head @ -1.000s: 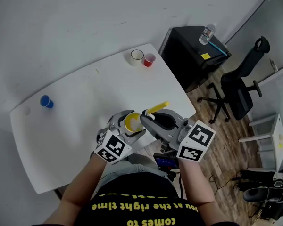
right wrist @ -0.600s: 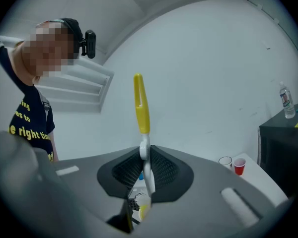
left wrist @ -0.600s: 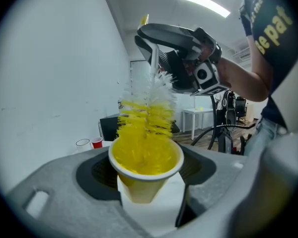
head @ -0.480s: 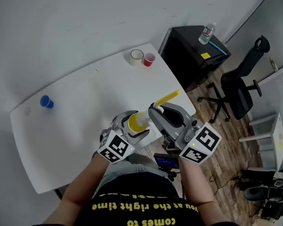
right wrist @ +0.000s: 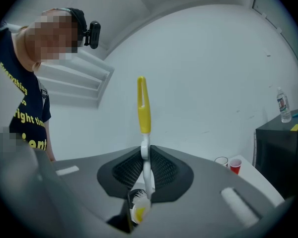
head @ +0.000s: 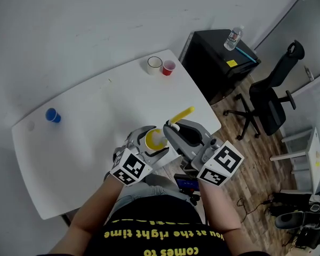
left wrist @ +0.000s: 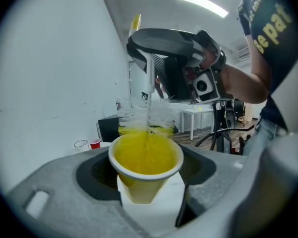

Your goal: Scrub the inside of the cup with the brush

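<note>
In the head view my left gripper [head: 148,144] is shut on a yellow paper cup [head: 153,138] held above the table's near edge, mouth tilted up. The left gripper view shows the cup [left wrist: 146,163] clamped between the jaws, its yellow inside showing. My right gripper [head: 174,133] is shut on the white shaft of a brush [head: 180,116] with a yellow handle. The brush's white bristles [left wrist: 148,115] hang right at the cup's rim; whether they touch it I cannot tell. In the right gripper view the brush [right wrist: 143,106] stands upright between the jaws of my right gripper [right wrist: 147,168].
On the white table [head: 90,116] a blue cup [head: 52,115] stands far left, and a clear cup [head: 155,63] and a red cup [head: 169,67] stand at the far corner. A black cabinet [head: 216,63] bearing a water bottle [head: 234,38] and an office chair [head: 271,101] stand to the right.
The brush handle swung up and to the right, then back down a little. The white brush head has drawn away from the cup's mouth, so more of the yellow inside shows. The cup stays held.
</note>
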Tool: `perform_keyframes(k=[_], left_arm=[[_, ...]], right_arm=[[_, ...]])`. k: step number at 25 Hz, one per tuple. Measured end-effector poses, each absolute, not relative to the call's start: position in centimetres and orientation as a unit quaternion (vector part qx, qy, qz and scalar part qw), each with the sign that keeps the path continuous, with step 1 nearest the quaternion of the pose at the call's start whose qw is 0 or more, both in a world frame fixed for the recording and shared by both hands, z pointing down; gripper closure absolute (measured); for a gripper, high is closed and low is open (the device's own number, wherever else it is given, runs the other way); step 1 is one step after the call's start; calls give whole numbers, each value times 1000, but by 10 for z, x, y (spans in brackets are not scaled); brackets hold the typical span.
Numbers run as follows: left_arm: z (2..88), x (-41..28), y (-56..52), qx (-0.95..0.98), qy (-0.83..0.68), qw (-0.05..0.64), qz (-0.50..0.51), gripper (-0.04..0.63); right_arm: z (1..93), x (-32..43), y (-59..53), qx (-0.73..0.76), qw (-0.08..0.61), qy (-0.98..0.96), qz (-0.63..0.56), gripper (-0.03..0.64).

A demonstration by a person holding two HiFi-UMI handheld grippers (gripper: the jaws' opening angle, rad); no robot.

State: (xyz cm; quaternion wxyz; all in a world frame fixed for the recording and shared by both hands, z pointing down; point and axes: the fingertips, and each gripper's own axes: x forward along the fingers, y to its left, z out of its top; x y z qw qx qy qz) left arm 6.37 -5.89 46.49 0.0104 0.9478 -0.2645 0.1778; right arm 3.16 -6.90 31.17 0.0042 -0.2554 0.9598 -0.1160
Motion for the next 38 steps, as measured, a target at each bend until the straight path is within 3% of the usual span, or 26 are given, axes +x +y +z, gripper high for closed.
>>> perform_keyframes(k=[6, 10, 38], left_arm=[[463, 64, -58, 948, -263, 8, 176, 250], [462, 63, -59, 947, -265, 7, 179, 250], [461, 54, -71, 942, -285, 4, 179, 250]], right_arm=[[291, 37, -69, -274, 33, 958, -74, 577], [301, 37, -72, -285, -3, 957, -52, 577], [311, 43, -71, -274, 4, 957, -95, 575]])
